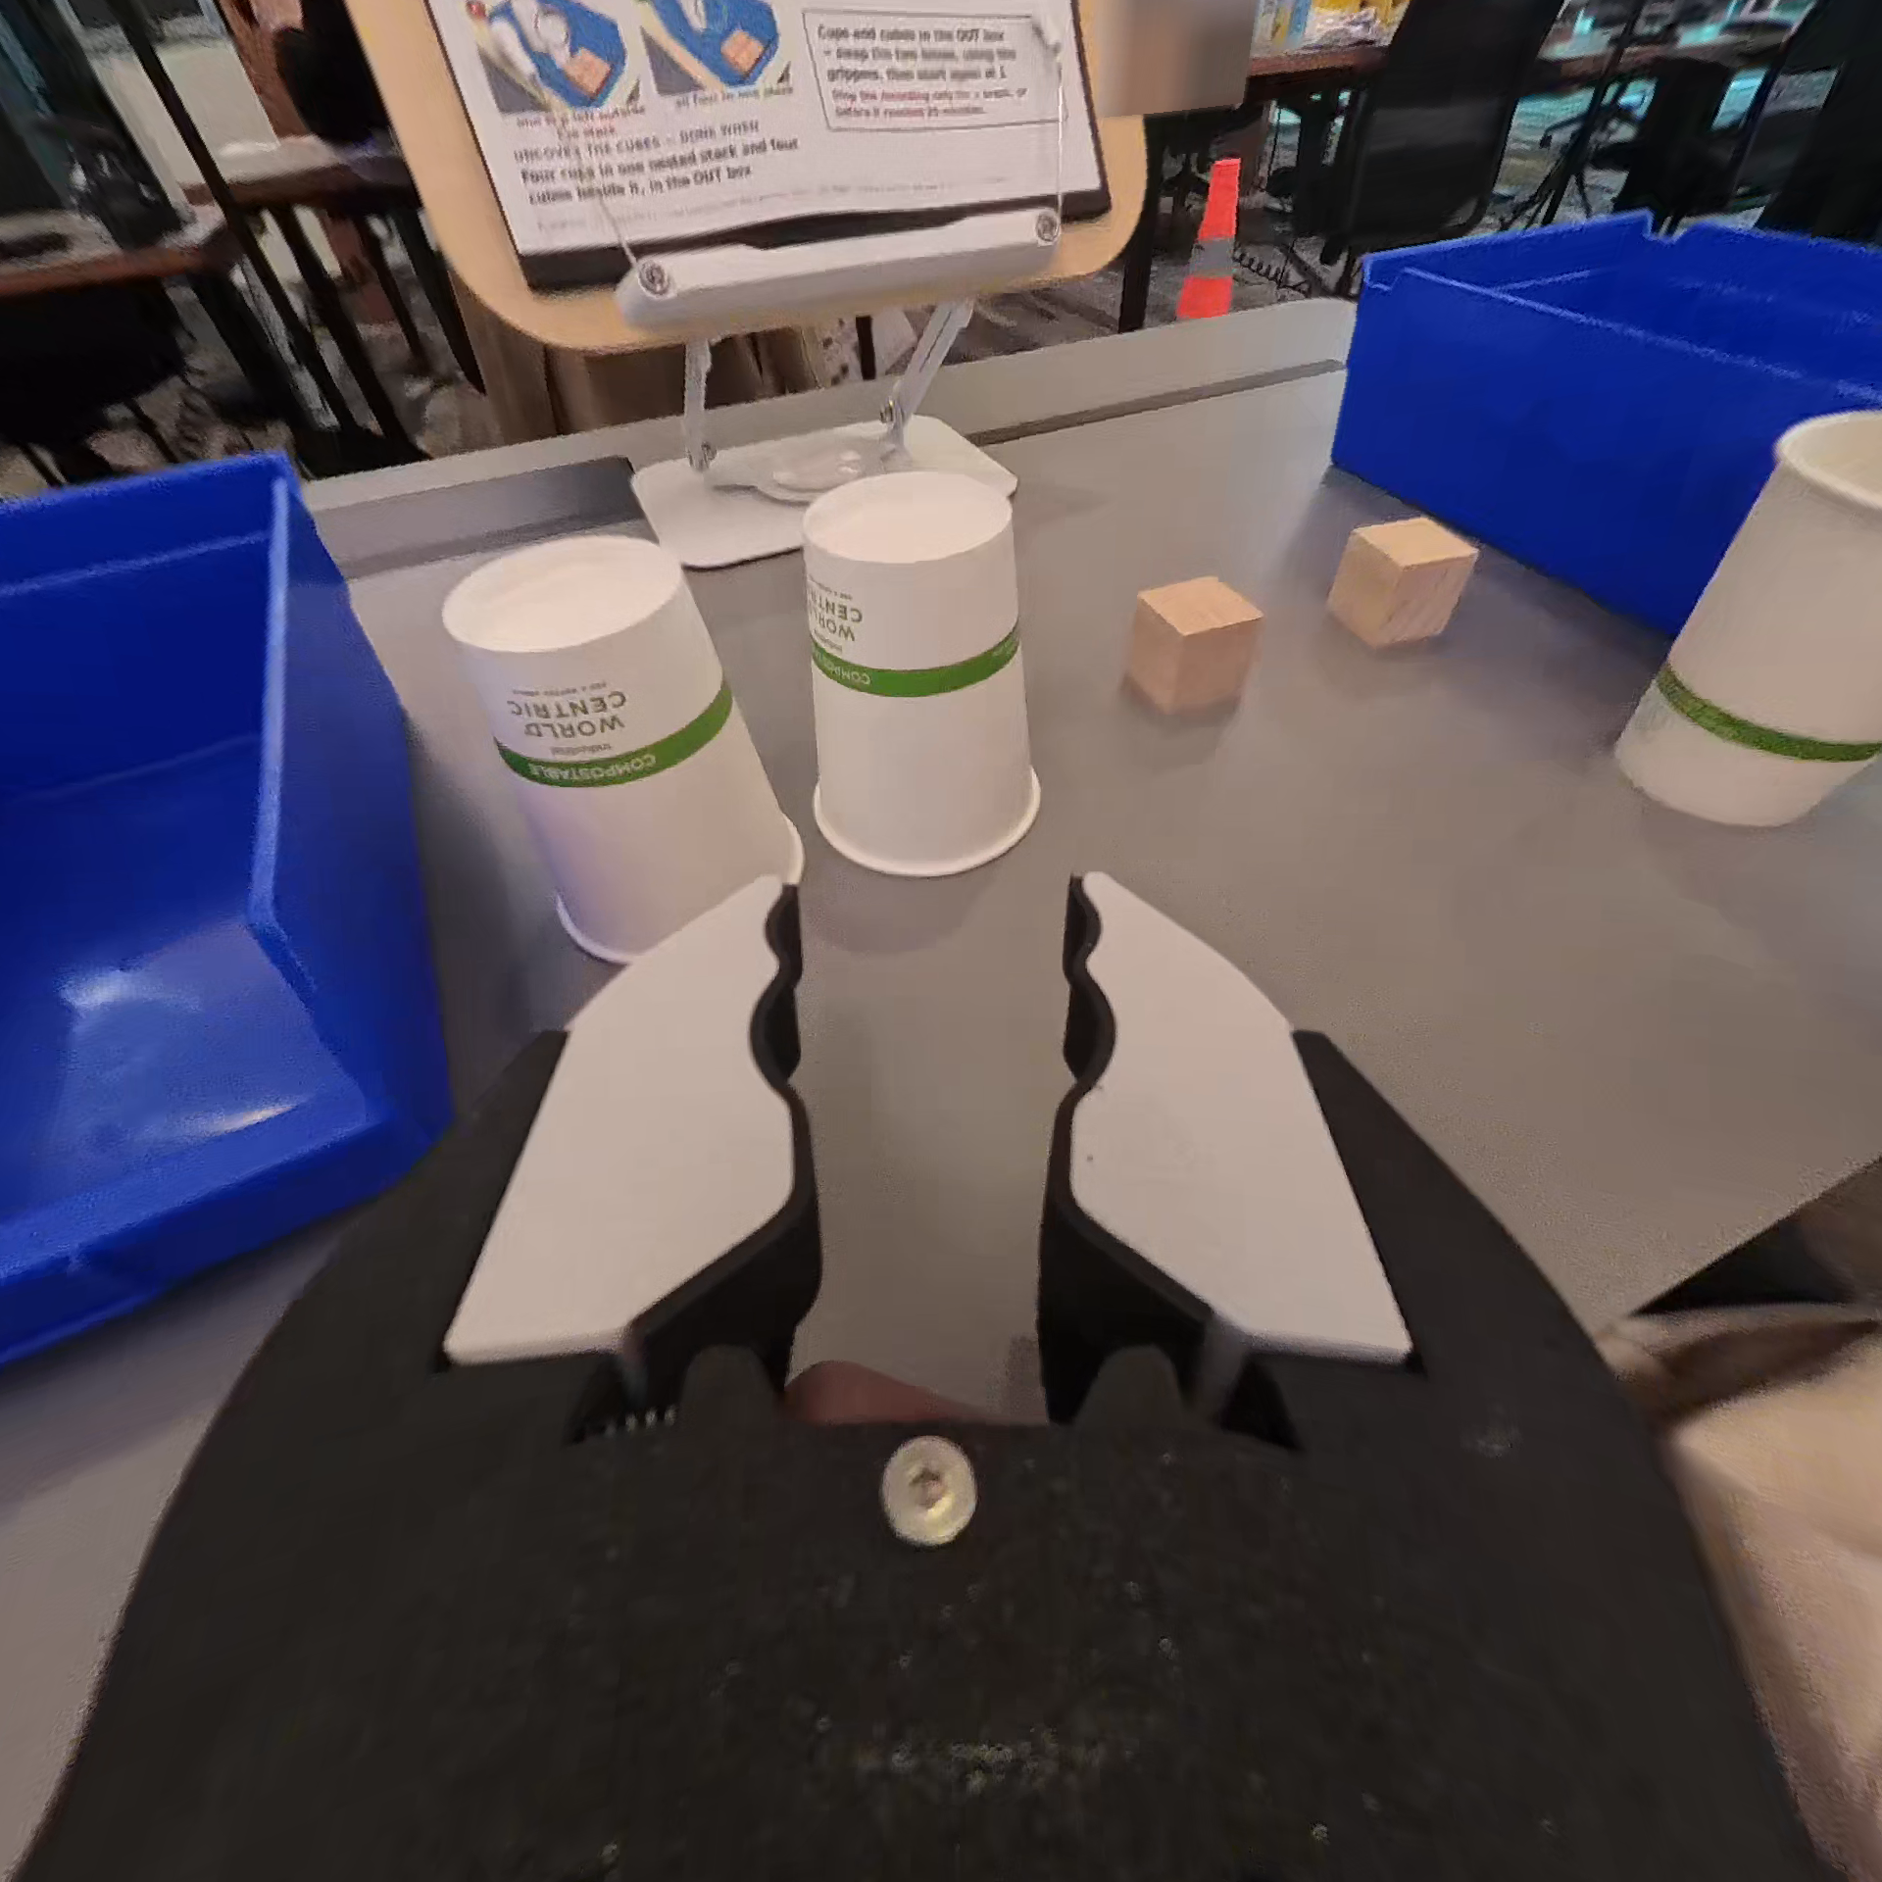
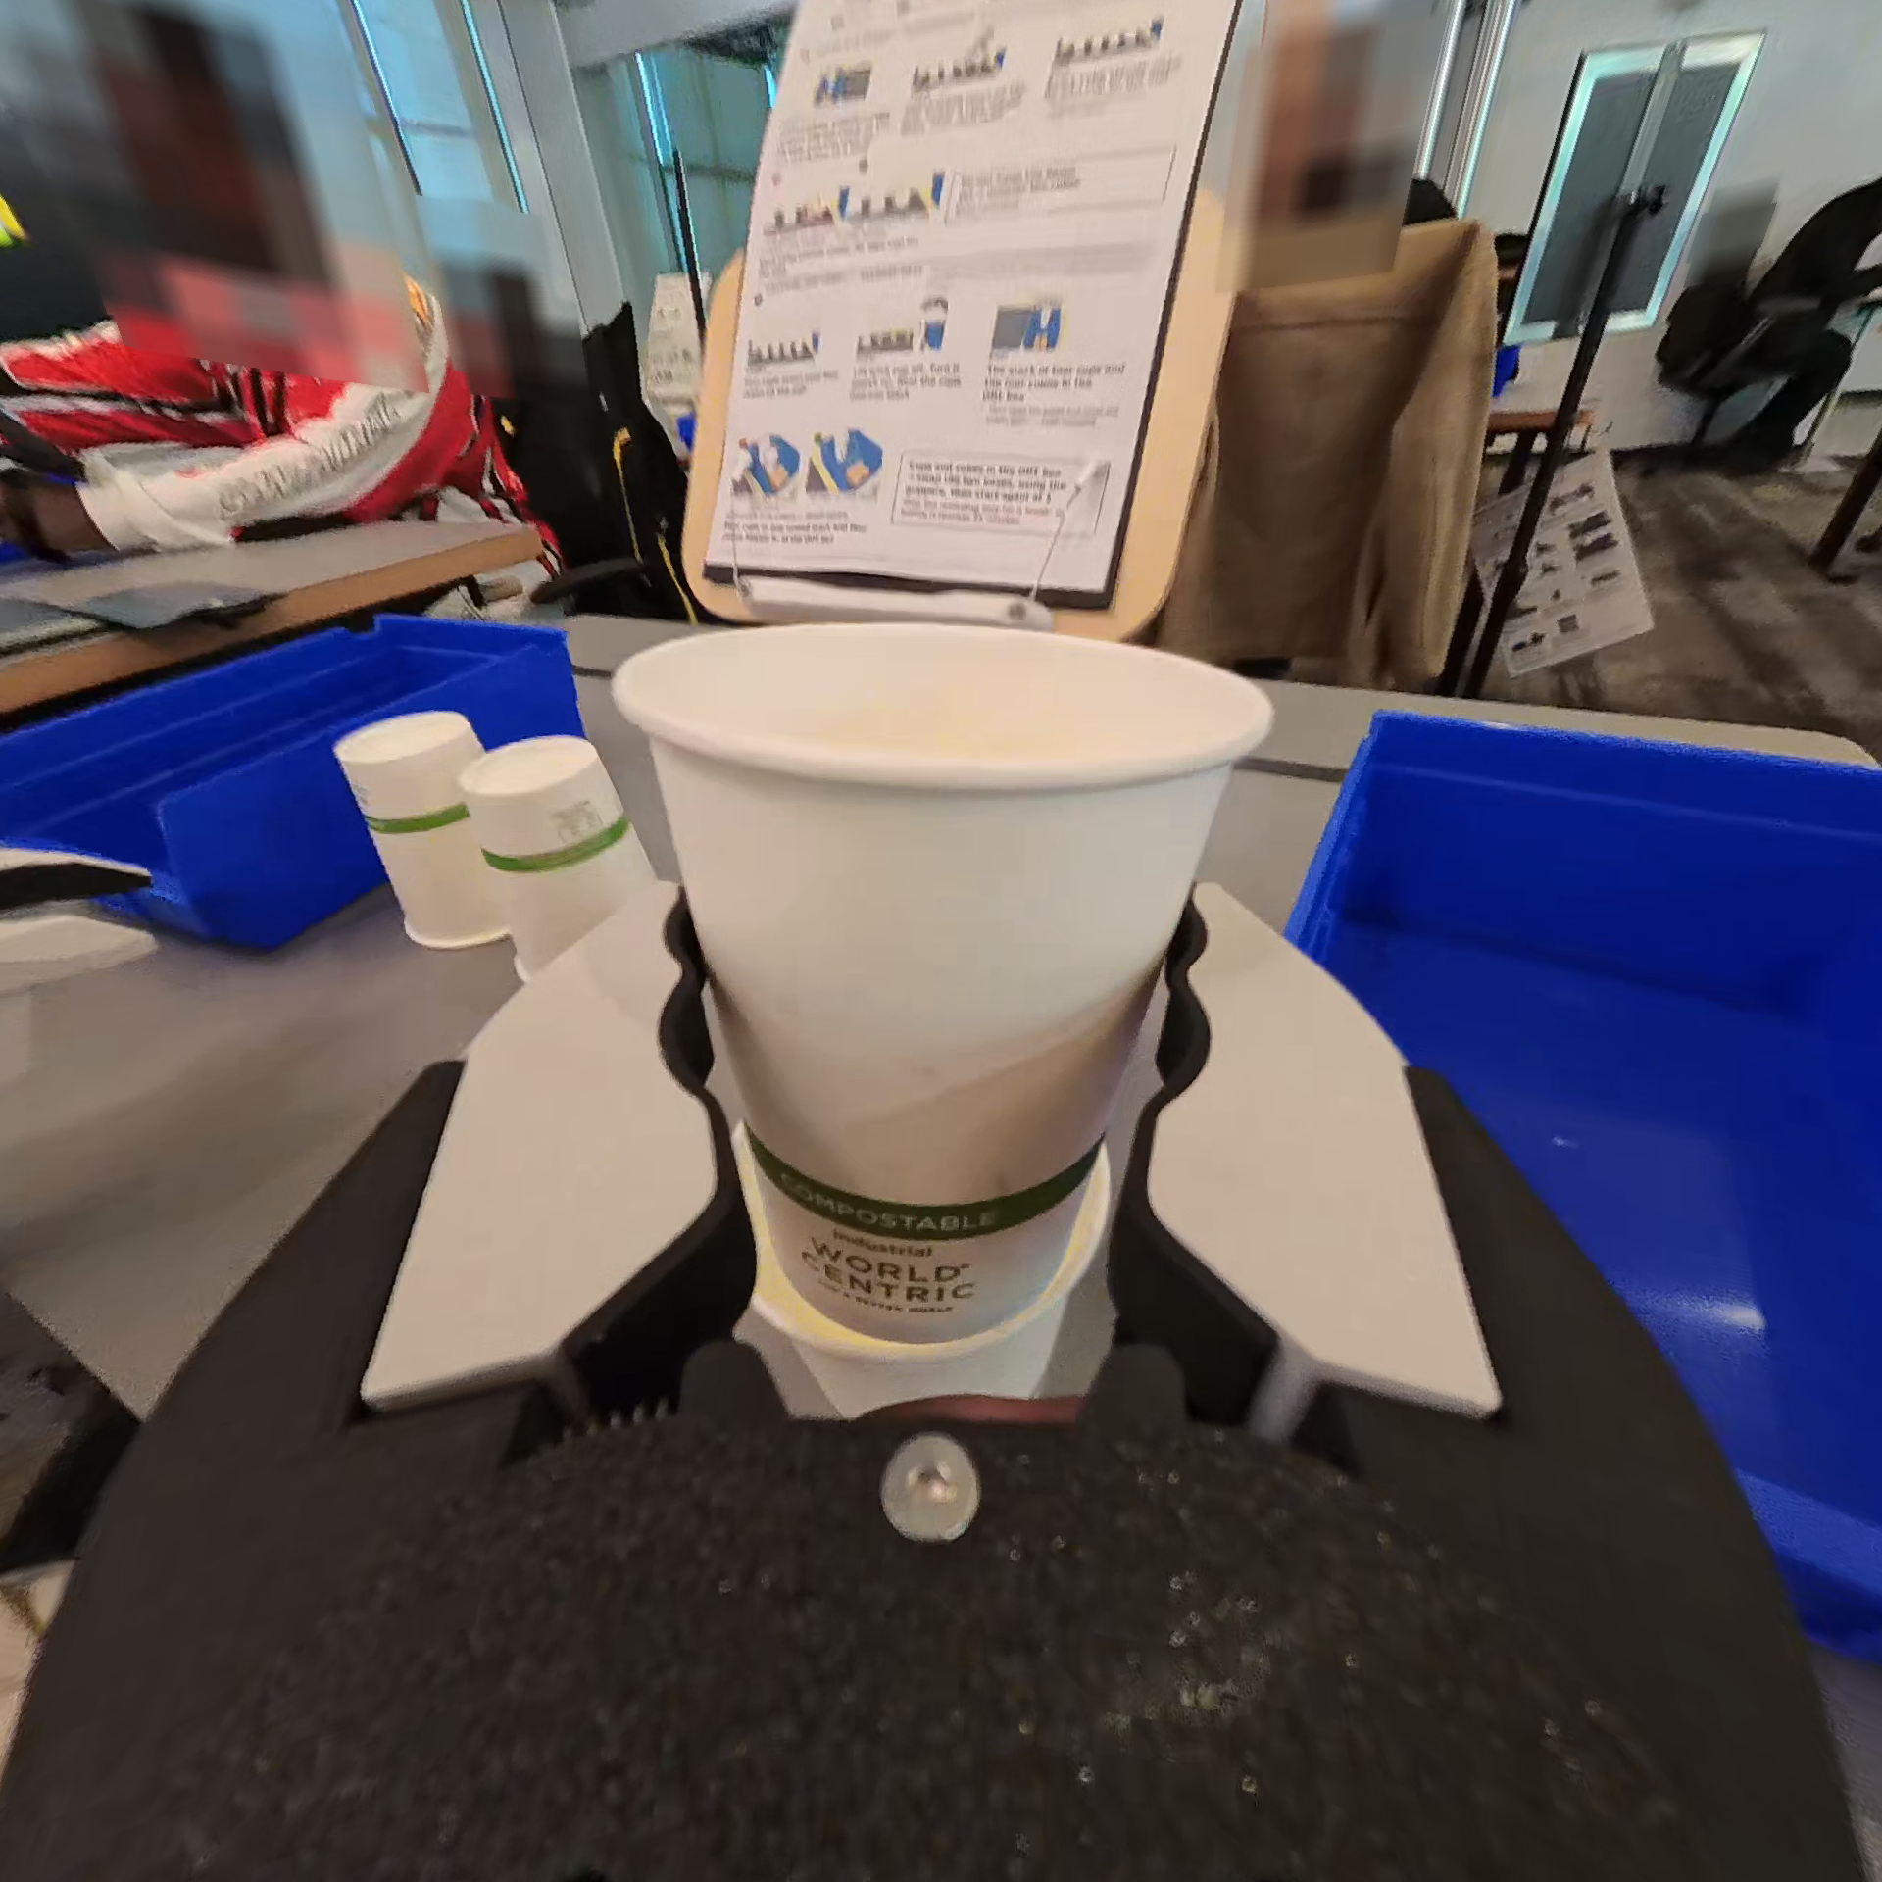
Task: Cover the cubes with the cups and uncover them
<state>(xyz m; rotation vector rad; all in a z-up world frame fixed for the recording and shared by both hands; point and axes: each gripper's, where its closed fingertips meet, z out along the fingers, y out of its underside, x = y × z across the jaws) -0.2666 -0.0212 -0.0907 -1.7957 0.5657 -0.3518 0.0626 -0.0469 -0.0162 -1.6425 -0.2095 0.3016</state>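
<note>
Two inverted cups point(image 1: 754, 713) left of two cubes point(image 1: 1298, 616) — bins point(image 1: 183, 815) seemingly flanking.

Showing dark printed lettering beside a green lettered band on the white paper cups point(image 1: 611, 733); showing blocks of print and small diagrams on the white instruction sheet point(image 2: 947, 306) clipped to the tan wooden board point(image 2: 1181, 489).

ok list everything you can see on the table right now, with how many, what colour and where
upside-down cups: two, white with a green band, left of centre, side by side
upright cups: two, white with a green band, one sitting inside the other, right side of the table
wooden cubes: two, pale tan, uncovered, right of the upside-down cups
bins: two, blue, one at each end of the table
table: one, grey
instruction sheet on a stand: one, white on a tan board, far edge
left gripper: black and grey, fingers apart, holding nothing
right gripper: black and grey, fingers closed on the upper upright cup
</note>
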